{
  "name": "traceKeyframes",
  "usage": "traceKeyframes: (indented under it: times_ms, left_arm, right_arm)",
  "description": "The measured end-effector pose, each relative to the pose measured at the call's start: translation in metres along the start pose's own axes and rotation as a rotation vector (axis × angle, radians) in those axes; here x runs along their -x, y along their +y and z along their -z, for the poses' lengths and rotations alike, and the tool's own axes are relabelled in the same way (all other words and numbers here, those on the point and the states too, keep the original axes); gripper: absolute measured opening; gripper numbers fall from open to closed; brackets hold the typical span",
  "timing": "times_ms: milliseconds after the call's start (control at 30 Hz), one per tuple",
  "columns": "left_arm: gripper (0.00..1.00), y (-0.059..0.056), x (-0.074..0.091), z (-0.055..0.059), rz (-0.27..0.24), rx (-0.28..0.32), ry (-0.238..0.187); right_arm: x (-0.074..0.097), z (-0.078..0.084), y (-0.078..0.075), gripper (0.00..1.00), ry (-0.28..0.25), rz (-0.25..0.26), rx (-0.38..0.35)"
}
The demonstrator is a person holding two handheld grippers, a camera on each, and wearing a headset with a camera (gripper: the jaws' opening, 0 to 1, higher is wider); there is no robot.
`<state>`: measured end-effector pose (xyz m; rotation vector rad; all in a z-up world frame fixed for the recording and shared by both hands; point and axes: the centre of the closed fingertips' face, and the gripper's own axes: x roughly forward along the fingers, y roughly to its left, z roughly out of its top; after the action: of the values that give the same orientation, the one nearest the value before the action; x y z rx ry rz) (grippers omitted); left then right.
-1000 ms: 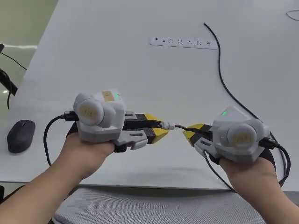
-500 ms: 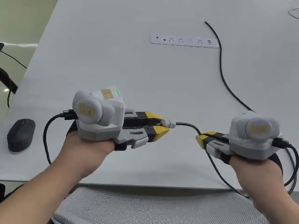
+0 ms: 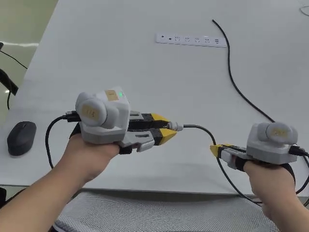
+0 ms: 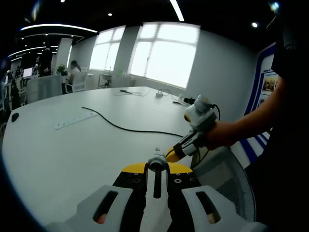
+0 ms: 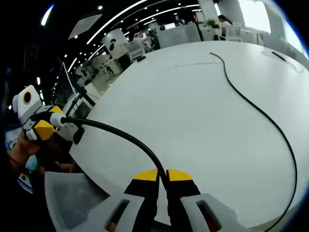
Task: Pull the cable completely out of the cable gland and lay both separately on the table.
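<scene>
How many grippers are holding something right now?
2. The left gripper is shut on the cable gland; the right gripper is shut on the cable.

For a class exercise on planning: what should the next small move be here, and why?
Probably draw the right gripper away from the left gripper. The left is shut on the gland, the right on the cable, which enters the gland, so it is not out yet.
</scene>
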<state>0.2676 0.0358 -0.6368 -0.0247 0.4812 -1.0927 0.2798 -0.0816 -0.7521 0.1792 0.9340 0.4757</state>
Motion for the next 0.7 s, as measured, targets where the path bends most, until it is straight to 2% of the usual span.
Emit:
traceKeyframes:
  times_ms: [300,400,467,700]
  left_arm:
    - [0.15,0.0018,0.0010,-0.0011,-0.008,0.002,-0.003]
    - [0.15,0.0020,0.0017,-0.0025,-0.010,0.000,-0.005]
    - [0.15,0.0025,0.0015,-0.0024,-0.010,-0.005,-0.001]
    - [0.15,0.0033,0.0024,-0.0044,-0.011,-0.007,-0.001]
  right_arm:
    - [0.0028,-0.0007,0.0018,0.01,-0.004,-0.005,0.030]
    - [0.0049,-0.0025,0.0042,0.01,-0.022,-0.005,0.074]
    - [0.0060,-0.0021,0.0065,0.02,-0.018,-0.012,0.080]
    - [0.0067,-0.0028,0.0079,0.04,-0.012,-0.018,0.168]
